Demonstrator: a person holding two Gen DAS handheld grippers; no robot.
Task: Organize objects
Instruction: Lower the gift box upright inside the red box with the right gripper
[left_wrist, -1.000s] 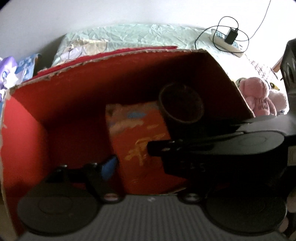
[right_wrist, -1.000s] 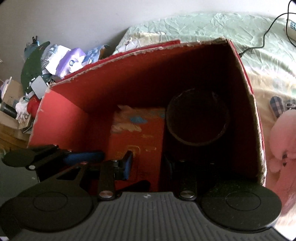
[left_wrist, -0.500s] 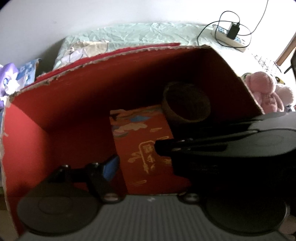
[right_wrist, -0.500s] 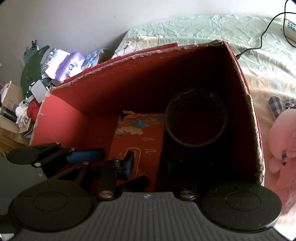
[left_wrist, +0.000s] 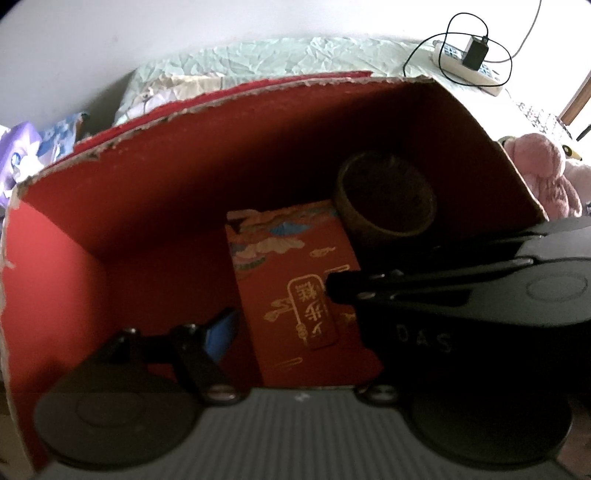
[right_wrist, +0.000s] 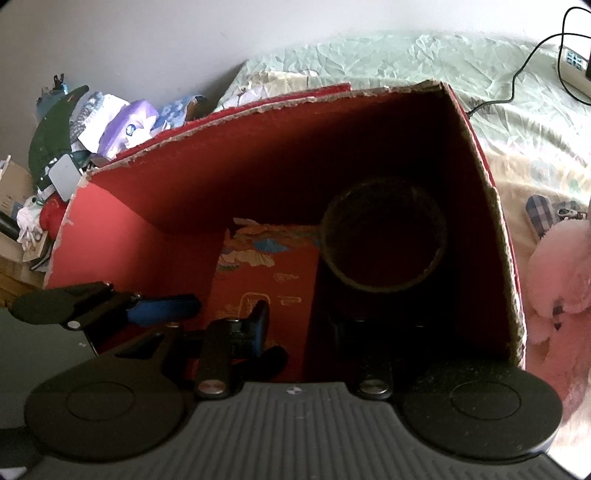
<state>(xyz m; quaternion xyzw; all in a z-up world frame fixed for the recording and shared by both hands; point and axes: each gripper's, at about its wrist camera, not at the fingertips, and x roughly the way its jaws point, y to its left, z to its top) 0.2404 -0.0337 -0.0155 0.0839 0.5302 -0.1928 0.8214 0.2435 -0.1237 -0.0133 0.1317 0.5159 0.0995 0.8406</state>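
A red cardboard box (left_wrist: 207, 155) (right_wrist: 236, 177) stands open on a bed. Inside lie a flat red packet with gold lettering (left_wrist: 295, 291) (right_wrist: 266, 273) and a dark round cup-like container (left_wrist: 384, 195) (right_wrist: 384, 243) at the box's right. Both grippers reach into the box. My left gripper (left_wrist: 291, 325) is open over the packet; only its left blue-padded finger (left_wrist: 221, 332) shows, and the right gripper's body (left_wrist: 461, 295) covers the other side. My right gripper (right_wrist: 317, 325) is open just in front of the container, holding nothing. The left gripper's blue finger (right_wrist: 159, 308) shows at its left.
A pink plush toy (left_wrist: 543, 173) (right_wrist: 557, 273) lies right of the box. A power strip with charger and cables (left_wrist: 472, 62) sits on the green bedsheet (right_wrist: 406, 55) behind. Piled clutter (right_wrist: 74, 133) lies left of the bed.
Both views have pulled back and up a little from the box floor. The container and packet look smaller and sharper. The grippers stay open and empty.
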